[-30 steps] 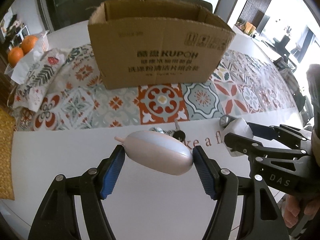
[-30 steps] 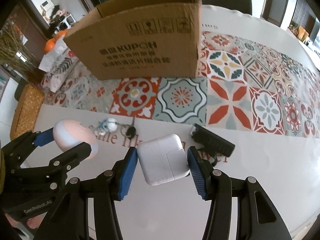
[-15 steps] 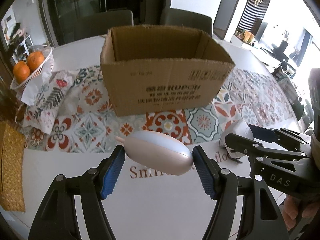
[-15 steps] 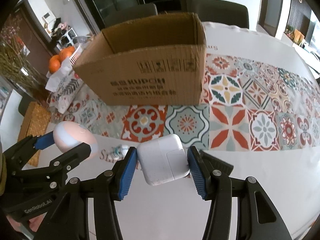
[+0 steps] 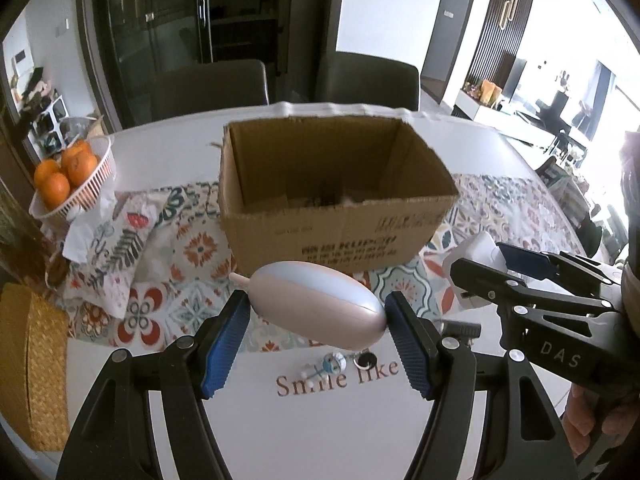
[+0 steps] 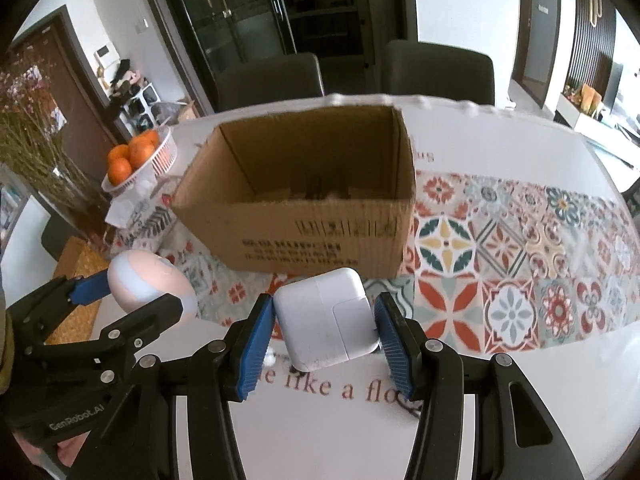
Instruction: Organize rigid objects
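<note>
**Both grippers loaded, side by side**

L gripper: jaws partly closed, blue pads clamped on ends of an oval case, tilted fwd/down. R gripper: pads clamped on sides of a charger, same tilt. Fingers of the R hand wrap its handle.

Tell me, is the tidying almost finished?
Partly. The cardboard box already has a few things at its bottom, too blurry to name. The left claw holds a pink egg-shaped gadget and the right claw holds a white charger, both raised before the box. A keychain and a black comb-like thing are left on the table.
</note>
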`<state>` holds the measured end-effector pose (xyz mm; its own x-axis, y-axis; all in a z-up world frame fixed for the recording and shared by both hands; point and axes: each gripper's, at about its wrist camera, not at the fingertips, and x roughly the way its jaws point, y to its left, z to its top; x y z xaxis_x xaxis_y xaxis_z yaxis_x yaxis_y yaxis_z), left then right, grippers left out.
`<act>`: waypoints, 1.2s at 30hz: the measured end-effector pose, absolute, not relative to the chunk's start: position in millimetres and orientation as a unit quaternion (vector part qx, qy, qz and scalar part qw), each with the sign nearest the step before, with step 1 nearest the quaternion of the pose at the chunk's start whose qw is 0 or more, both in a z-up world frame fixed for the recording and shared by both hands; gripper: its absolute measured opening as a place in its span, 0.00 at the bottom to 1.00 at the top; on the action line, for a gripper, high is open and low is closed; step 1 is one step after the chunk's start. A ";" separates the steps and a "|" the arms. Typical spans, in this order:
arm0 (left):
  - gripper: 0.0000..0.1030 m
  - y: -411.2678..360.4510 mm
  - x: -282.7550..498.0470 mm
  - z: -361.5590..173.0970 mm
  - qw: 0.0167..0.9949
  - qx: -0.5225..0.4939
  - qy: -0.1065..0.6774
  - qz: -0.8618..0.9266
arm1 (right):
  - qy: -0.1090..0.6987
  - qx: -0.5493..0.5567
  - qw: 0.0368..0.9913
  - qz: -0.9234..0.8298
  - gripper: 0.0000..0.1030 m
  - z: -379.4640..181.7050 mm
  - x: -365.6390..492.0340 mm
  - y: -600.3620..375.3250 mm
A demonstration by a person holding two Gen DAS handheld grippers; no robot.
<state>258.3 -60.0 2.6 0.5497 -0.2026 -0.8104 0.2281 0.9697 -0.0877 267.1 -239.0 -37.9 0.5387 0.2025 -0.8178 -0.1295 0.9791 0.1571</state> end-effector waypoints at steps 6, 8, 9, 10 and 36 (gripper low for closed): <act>0.67 -58.6 270.7 20.2 0.888 0.015 0.443 -0.125 | 0.455 0.042 0.884 0.094 0.51 -20.8 277.3 -238.1; 0.67 -58.8 274.0 24.4 0.889 0.015 0.440 -0.124 | 0.450 0.041 0.887 0.093 0.51 -15.1 281.1 -237.8; 0.67 -58.7 275.7 26.6 0.890 0.016 0.438 -0.125 | 0.448 0.041 0.888 0.093 0.49 -12.6 282.9 -237.6; 0.67 -58.4 277.3 28.7 0.891 0.016 0.435 -0.127 | 0.444 0.040 0.890 0.094 0.47 -9.5 284.5 -236.9; 0.67 -64.2 375.5 33.4 0.891 0.007 0.441 -0.103 | 0.469 0.063 0.877 0.082 0.26 -4.3 367.5 -239.9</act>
<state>375.5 -64.2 33.4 0.5890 -0.1780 -0.7883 0.1907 0.9785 -0.0784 367.5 -239.9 -4.3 0.5474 0.2036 -0.8117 -0.0854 0.9785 0.1878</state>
